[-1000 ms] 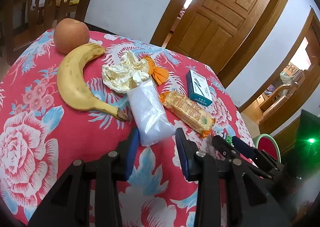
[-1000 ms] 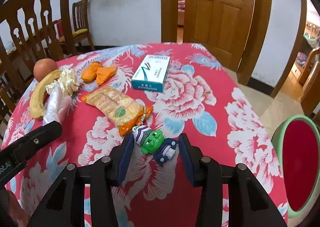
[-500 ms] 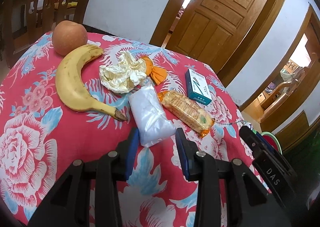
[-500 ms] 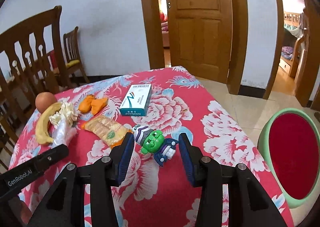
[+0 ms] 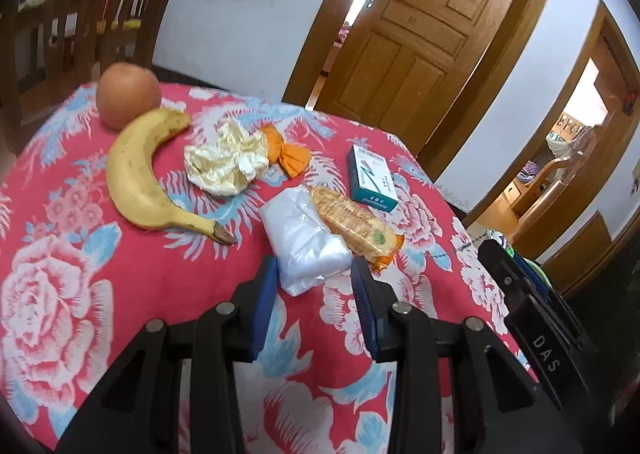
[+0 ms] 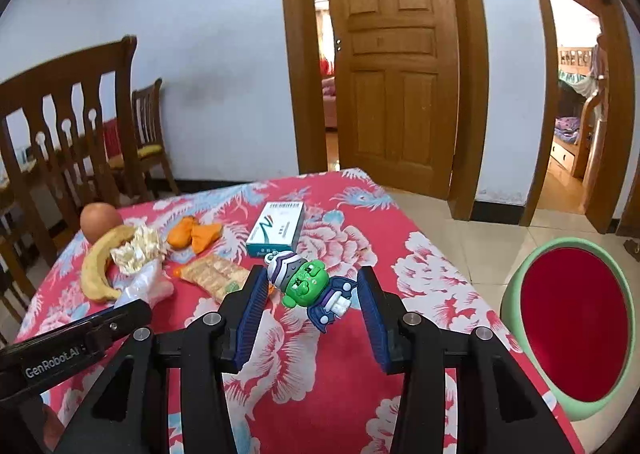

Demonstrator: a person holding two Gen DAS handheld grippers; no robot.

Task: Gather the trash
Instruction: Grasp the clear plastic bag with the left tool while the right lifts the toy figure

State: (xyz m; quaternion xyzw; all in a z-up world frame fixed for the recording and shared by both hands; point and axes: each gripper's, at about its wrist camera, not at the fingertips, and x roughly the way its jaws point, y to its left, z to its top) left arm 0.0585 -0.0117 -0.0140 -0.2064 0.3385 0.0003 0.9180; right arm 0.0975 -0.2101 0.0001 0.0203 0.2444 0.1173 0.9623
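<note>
Two grippers over floral tablecloth (image 5: 72, 278), left gripper (image 5: 314, 294) jaws apart straddling near end of clear plastic bag (image 5: 304, 238), right gripper (image 6: 310, 304) jaws apart, green toy figure (image 6: 310, 286) between them, contact unclear, green bin (image 6: 568, 326) on floor at right.

Soft, even indoor light; brighter daylight glares through the doorways (image 6: 576, 102); fisheye bends edges, dark vignette in all 4 corners
</note>
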